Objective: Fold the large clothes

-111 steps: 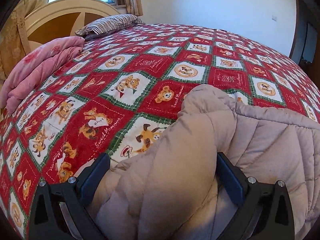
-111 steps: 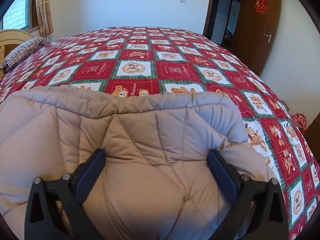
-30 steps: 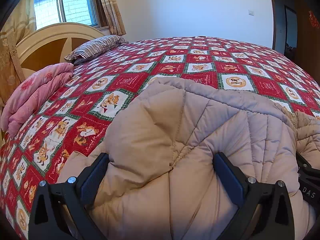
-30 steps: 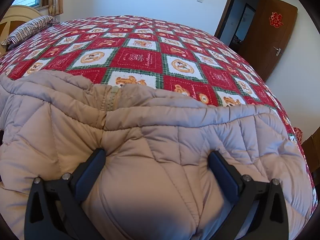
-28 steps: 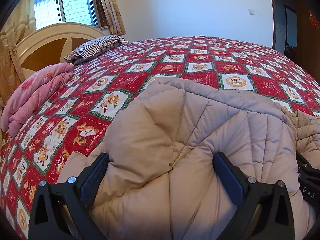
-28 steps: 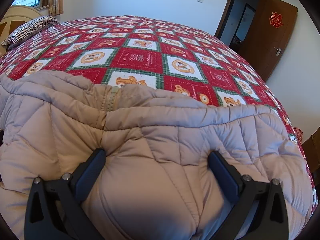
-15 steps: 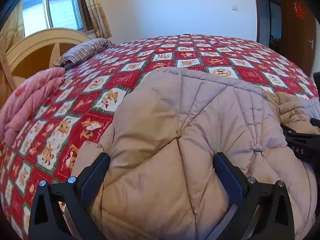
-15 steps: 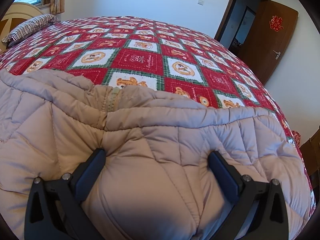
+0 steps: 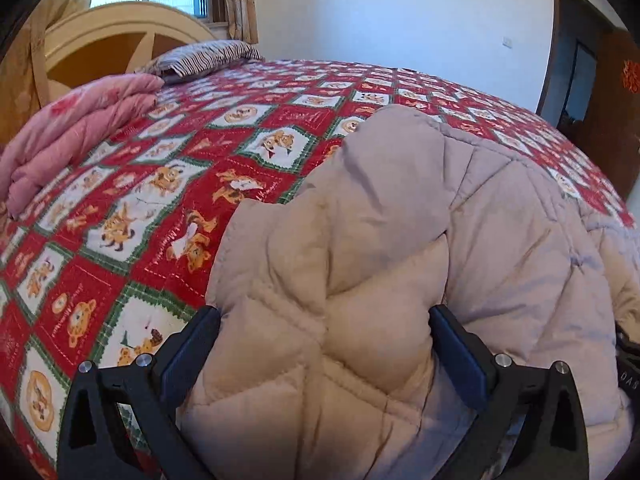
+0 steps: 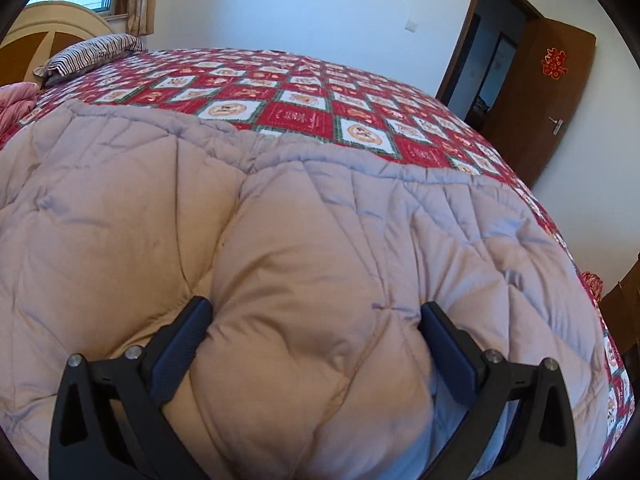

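A puffy beige quilted jacket (image 9: pixel 400 208) lies on a bed with a red, bear-patterned bedspread (image 9: pixel 160 184). In the left wrist view my left gripper (image 9: pixel 324 320) is shut on a thick bulge of the jacket near its left edge, with creases running out from both fingertips. In the right wrist view the jacket (image 10: pixel 280 208) spreads wide across the bedspread (image 10: pixel 304 112), and my right gripper (image 10: pixel 316 312) is shut on a padded bulge of it. A black part of the right gripper (image 9: pixel 628 368) shows at the right edge of the left wrist view.
A folded pink quilt (image 9: pixel 76 128) lies at the bed's left side, and a striped pillow (image 9: pixel 204 56) rests by the cream headboard (image 9: pixel 112 36). A brown door (image 10: pixel 540 108) stands open at the right. Bare bedspread lies beyond the jacket.
Both grippers moved with the jacket still held. The left view swung left, so more bedspread shows. In the right view the jacket now lies flatter and wider, and its zipper seam is out of sight.
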Demonstrator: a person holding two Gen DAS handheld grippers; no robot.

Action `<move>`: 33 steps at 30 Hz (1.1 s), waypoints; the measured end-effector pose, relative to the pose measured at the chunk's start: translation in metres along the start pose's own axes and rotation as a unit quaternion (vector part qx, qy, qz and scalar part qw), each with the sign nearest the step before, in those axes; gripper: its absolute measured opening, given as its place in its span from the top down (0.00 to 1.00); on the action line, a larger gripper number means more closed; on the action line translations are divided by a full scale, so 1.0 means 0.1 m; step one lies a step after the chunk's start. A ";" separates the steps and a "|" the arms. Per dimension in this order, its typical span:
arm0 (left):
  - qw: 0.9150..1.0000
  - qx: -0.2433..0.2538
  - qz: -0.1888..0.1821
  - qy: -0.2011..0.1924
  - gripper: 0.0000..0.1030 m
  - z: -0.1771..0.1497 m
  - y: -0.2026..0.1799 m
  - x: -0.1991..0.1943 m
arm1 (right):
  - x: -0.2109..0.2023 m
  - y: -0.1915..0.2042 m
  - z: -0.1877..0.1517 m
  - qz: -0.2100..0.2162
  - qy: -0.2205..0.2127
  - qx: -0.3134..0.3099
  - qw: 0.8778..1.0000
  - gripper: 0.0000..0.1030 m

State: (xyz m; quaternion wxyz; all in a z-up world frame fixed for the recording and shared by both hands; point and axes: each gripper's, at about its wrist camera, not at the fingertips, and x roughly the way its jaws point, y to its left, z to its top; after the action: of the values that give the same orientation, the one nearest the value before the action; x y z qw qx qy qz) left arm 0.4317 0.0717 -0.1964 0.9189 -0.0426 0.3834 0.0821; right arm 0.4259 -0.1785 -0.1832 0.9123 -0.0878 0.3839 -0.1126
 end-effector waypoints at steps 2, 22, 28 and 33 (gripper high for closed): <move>1.000 0.005 0.010 0.000 0.01 -0.02 -0.01 -0.05 | 0.05 -0.01 0.03 0.006 0.007 -0.001 1.000 0.00; 0.990 -0.122 -0.064 0.028 0.11 -0.61 0.48 -0.53 | -0.48 0.03 -0.56 0.015 -0.005 -0.007 1.000 0.00; 0.984 -0.138 -0.109 0.019 0.36 -0.66 0.56 -0.54 | -0.89 0.01 -0.79 0.013 -0.018 -0.003 1.000 0.00; 0.978 -0.145 -0.152 0.013 0.67 -0.59 0.53 -0.72 | -0.68 0.13 -0.84 -0.008 -0.017 -0.034 0.999 0.00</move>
State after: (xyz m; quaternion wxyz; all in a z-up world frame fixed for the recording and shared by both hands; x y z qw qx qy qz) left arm 0.3307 0.1066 -0.1876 0.8996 -0.2339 0.3686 -0.0043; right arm 0.3209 -0.1532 -0.1981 0.9142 -0.1232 0.3716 -0.1050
